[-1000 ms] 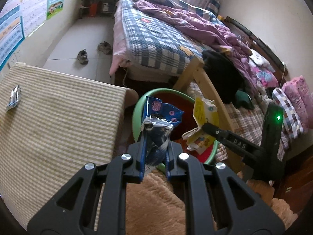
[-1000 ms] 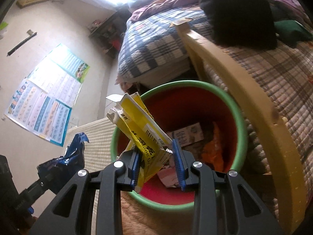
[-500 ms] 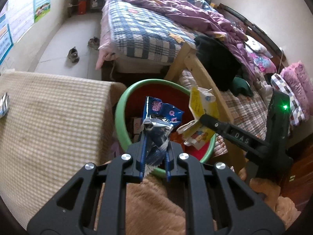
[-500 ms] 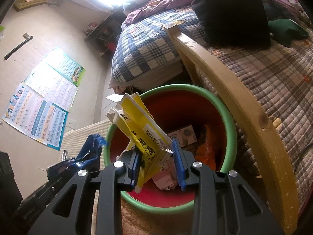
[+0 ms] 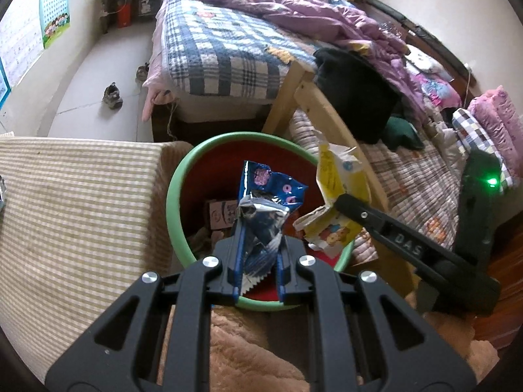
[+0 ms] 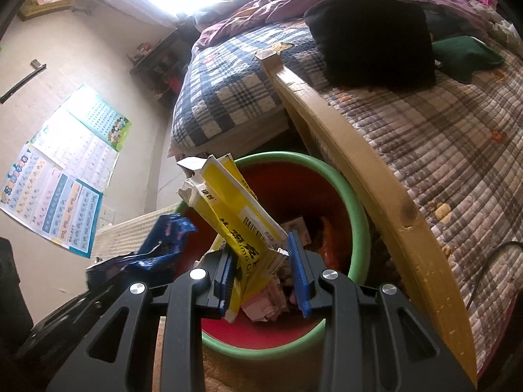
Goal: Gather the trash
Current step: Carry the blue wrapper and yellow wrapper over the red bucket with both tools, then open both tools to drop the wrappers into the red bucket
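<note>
A round bin [image 5: 173,202] with a green rim and red inside stands on the floor between a striped mat and a wooden bed frame; paper scraps lie in it. My left gripper [image 5: 258,251] is shut on a blue and silver snack wrapper [image 5: 271,192], held over the bin's near side. My right gripper [image 6: 264,268] is shut on a crumpled yellow carton [image 6: 235,209], held above the bin [image 6: 356,202]. In the left wrist view the yellow carton [image 5: 336,176] and the right gripper hang over the bin's right rim. In the right wrist view the blue wrapper [image 6: 166,241] sits to the left.
A striped beige mat [image 5: 81,212] lies left of the bin, a fluffy tan rug [image 5: 248,352] under my grippers. The wooden bed frame [image 6: 366,170] runs along the bin's right side, with plaid bedding, a black garment [image 5: 356,98] and purple blankets. Shoes [image 5: 112,94] lie on the floor.
My left gripper has carried the blue wrapper rightward from beside the mat to over the bin, nearer the right gripper. The right gripper with the yellow carton has stayed over the bin.
</note>
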